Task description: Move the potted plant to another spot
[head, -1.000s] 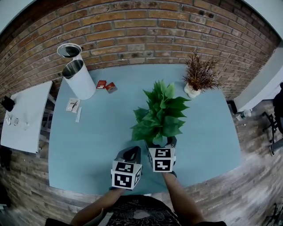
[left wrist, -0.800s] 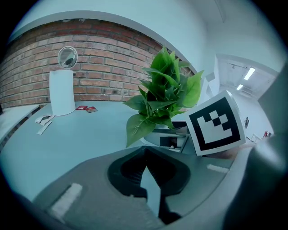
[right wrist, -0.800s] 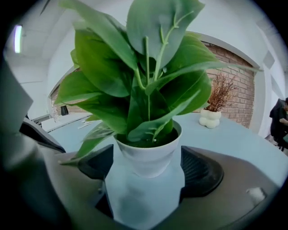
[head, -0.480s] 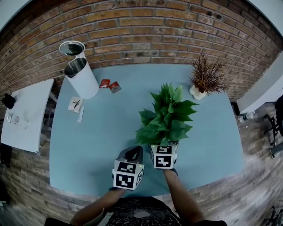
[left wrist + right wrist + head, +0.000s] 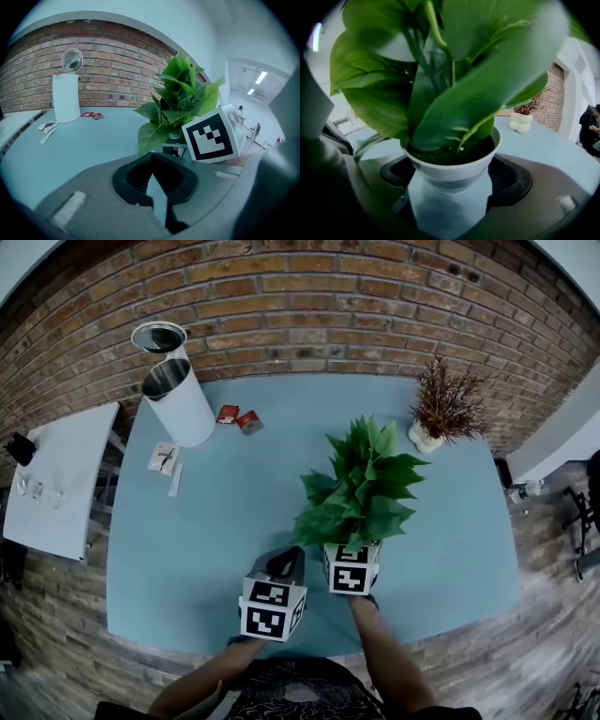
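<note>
Two dark ribbed jaws of the right gripper [image 5: 451, 180] stand wide apart around the smooth white tapered pot [image 5: 450, 165]. The glossy-leaved potted plant [image 5: 361, 491] stands lower right of centre on the matte blue desk [image 5: 206, 521]. Left gripper [image 5: 151, 161] is closed and empty, just beside it.

White bin [image 5: 183, 413], red packets [image 5: 229, 414], dried plant [image 5: 448, 401] — blue table [image 5: 206, 521], brick wall [image 5: 300, 306]

So the left gripper [image 5: 286, 561] and right gripper [image 5: 452, 174] are dark grey plastic, with white cubes [image 5: 269, 607] carrying black square markers. Dark patterned shirt [image 5: 291, 695].
</note>
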The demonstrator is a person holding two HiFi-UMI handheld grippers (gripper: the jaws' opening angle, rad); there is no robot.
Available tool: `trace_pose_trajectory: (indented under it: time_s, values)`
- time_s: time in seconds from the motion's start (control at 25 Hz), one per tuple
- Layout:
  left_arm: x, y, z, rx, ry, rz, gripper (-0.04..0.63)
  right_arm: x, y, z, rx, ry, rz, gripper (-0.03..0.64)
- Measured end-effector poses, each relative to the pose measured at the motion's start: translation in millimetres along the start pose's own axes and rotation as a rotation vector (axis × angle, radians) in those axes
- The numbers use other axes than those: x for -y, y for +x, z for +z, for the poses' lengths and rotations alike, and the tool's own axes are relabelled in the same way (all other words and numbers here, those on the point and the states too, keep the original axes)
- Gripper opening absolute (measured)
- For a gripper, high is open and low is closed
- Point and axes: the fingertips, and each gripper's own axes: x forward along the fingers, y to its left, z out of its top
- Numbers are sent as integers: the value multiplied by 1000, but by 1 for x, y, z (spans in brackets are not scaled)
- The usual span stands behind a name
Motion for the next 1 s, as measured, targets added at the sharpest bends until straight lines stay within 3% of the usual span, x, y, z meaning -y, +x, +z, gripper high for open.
trace_pose_trajectory:
  time_s: [1.0]
  values:
    - [13,-16,-1,16,12,26,0,-1,-20,-10,-23,-19,12,479]
